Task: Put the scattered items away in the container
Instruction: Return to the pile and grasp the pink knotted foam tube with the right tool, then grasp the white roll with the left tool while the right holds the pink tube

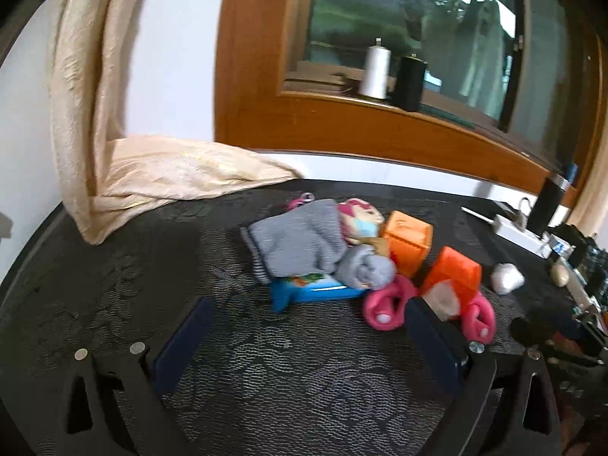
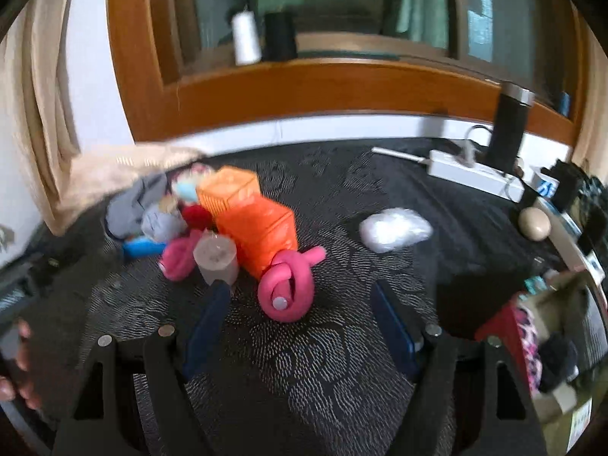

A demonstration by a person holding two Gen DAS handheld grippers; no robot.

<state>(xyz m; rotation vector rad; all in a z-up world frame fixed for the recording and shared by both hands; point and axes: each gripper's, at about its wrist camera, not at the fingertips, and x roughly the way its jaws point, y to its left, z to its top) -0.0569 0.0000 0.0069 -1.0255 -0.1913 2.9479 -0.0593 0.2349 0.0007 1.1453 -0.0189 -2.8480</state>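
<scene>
A heap of items lies on the dark patterned table [image 1: 288,345]: a grey cloth [image 1: 300,243], a rolled grey sock [image 1: 364,269], a blue packet [image 1: 315,290], two orange boxes [image 1: 408,241] [image 2: 262,228], pink loops [image 1: 387,302] [image 2: 287,290] and a small doll [image 1: 359,218]. A white crumpled wad [image 2: 395,228] lies apart to the right. A box [image 2: 547,326] holding fabric items stands at the right edge in the right wrist view. My left gripper [image 1: 309,328] is open, just short of the heap. My right gripper [image 2: 300,311] is open, with a pink loop between its fingertips, not clamped.
A beige curtain [image 1: 125,167] drapes onto the table's far left. A wooden window frame [image 1: 342,125] with two spools [image 1: 376,72] stands behind. A white power strip [image 2: 475,174], a black cylinder [image 2: 509,133] and a round beige object [image 2: 535,223] crowd the right side. A hand [image 2: 22,364] shows at the left edge.
</scene>
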